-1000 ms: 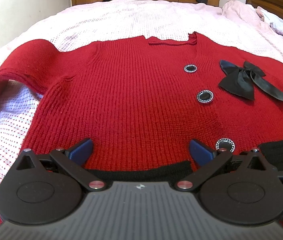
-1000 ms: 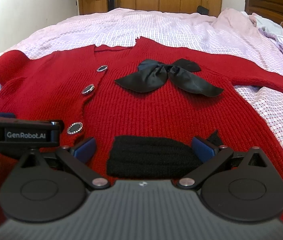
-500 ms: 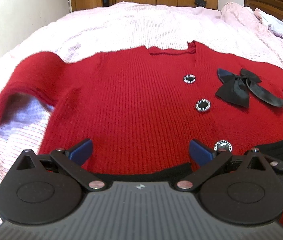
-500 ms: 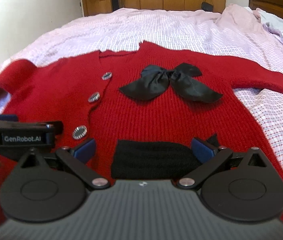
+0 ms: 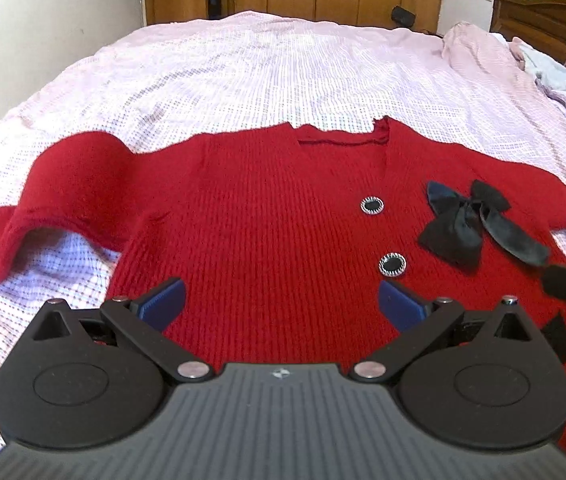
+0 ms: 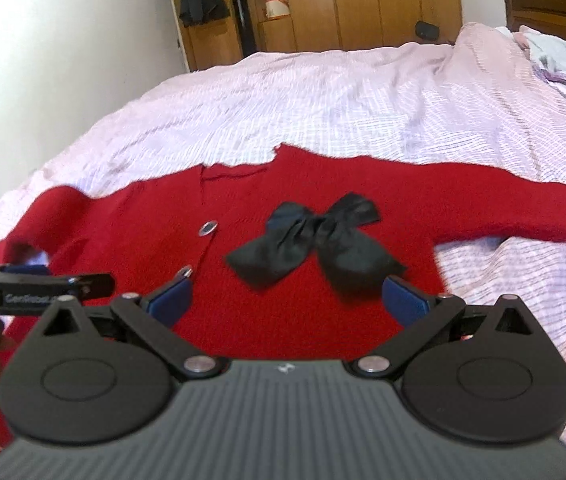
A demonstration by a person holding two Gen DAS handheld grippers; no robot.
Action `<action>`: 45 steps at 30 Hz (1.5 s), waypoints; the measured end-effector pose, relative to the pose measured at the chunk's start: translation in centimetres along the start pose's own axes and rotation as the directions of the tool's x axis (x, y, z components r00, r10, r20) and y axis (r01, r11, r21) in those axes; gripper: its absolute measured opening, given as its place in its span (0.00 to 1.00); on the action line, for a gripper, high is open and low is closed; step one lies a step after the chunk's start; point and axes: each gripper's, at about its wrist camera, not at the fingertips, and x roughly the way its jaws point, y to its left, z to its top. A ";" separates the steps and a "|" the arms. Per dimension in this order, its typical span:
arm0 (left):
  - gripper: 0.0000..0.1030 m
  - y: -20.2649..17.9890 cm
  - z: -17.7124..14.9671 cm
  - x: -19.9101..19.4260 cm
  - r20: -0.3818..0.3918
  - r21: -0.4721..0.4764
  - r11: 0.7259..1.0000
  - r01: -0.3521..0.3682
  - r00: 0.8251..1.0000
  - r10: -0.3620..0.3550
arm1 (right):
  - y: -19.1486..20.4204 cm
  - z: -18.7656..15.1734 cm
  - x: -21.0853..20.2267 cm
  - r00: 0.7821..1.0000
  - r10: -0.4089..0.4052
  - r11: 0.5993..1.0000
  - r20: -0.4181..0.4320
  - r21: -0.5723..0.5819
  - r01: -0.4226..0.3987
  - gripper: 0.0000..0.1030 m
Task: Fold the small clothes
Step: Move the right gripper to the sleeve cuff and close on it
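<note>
Knit red cardigan (image 5: 267,216) lies flat on the bed (image 5: 283,72) ahead of both grippers — left (image 5: 281,300) and right (image 6: 287,300), jaws apart, empty — risk: a shallow pinch takes one layer, or snags the bow (image 6: 315,240).

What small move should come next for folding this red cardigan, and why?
Probably reach the left gripper toward the left sleeve to fold it inward. Both grippers are open and hold nothing, the red cardigan lies spread on the bed, and that sleeve sits humped, not flat.
</note>
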 end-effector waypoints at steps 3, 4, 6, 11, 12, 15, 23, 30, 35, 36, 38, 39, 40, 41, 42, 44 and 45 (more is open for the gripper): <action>1.00 -0.1 0.4 0.1 -0.007 -0.001 1.000 -0.005 1.000 0.005 | -1.6 0.6 0.1 1.000 -0.007 1.000 0.010 0.021 0.007 1.00; 1.00 -0.2 0.6 0.1 -0.008 -0.001 1.000 -0.004 1.000 0.004 | -2.1 0.8 0.1 1.000 -0.010 1.000 0.011 0.029 0.010 1.00; 1.00 -0.3 0.8 0.3 -0.010 -0.004 1.000 -0.011 1.000 0.011 | -3.0 0.9 0.2 1.000 -0.010 0.999 0.013 0.040 0.010 1.00; 1.00 -0.5 1.2 0.8 -0.020 -0.008 1.000 -0.009 1.000 0.008 | -4.8 1.1 0.7 1.000 -0.001 0.997 0.016 0.075 0.000 1.00; 1.00 -0.5 1.2 0.9 -0.021 -0.010 1.000 -0.009 1.000 0.009 | -5.3 1.1 0.8 1.000 0.009 0.996 0.017 0.086 -0.011 1.00; 1.00 -0.4 1.3 1.4 -0.035 -0.015 1.000 -0.018 0.999 0.017 | -6.9 1.4 1.0 1.000 0.005 0.993 0.015 0.118 -0.007 1.00; 1.00 0.1 1.0 2.5 -0.072 -0.014 0.998 -0.056 0.996 0.055 | -13.9 2.3 2.7 0.996 -0.092 0.962 -0.012 0.256 0.092 1.00; 1.00 0.2 0.5 3.6 -0.131 -0.049 0.997 -0.065 0.990 0.058 | -18.5 2.6 4.3 0.989 -0.145 0.928 -0.007 0.345 0.139 1.00; 1.00 -0.4 0.1 4.5 -0.159 -0.036 0.996 -0.076 0.985 0.069 | -20.8 2.0 5.0 0.986 -0.165 0.898 -0.008 0.412 0.153 1.00; 1.00 -0.4 0.0 4.8 -0.168 -0.034 0.996 -0.077 0.983 0.071 | -21.3 1.9 5.3 0.987 -0.163 0.891 -0.010 0.427 0.152 1.00; 1.00 -0.5 -0.2 5.3 -0.185 -0.044 0.996 -0.079 0.980 0.069 | -22.3 1.9 6.0 0.987 -0.162 0.881 -0.017 0.448 0.153 1.00; 1.00 -0.5 -0.3 5.6 -0.189 -0.051 0.995 -0.082 0.979 0.071 | -22.8 1.9 6.4 0.987 -0.157 0.875 -0.018 0.461 0.147 1.00; 1.00 -0.6 -0.4 5.7 -0.189 -0.052 0.995 -0.087 0.979 0.075 | -23.3 1.9 6.8 0.989 -0.150 0.870 -0.014 0.472 0.139 1.00; 1.00 -0.7 -0.5 5.8 -0.189 -0.048 0.995 -0.092 0.979 0.081 | -23.8 1.9 6.9 0.989 -0.145 0.864 0.003 0.488 0.125 1.00; 1.00 -0.8 -0.6 5.9 -0.189 -0.042 0.994 -0.096 0.978 0.087 | -24.0 1.9 6.9 0.990 -0.142 0.860 0.018 0.498 0.114 1.00; 1.00 -1.1 -0.7 6.0 -0.189 -0.029 0.994 -0.105 0.977 0.097 | -24.4 2.1 6.9 0.989 -0.143 0.852 0.049 0.515 0.098 1.00; 1.00 -1.3 -0.7 6.1 -0.189 -0.025 0.994 -0.109 0.977 0.102 | -24.7 2.2 6.9 0.986 -0.152 0.848 0.063 0.522 0.097 1.00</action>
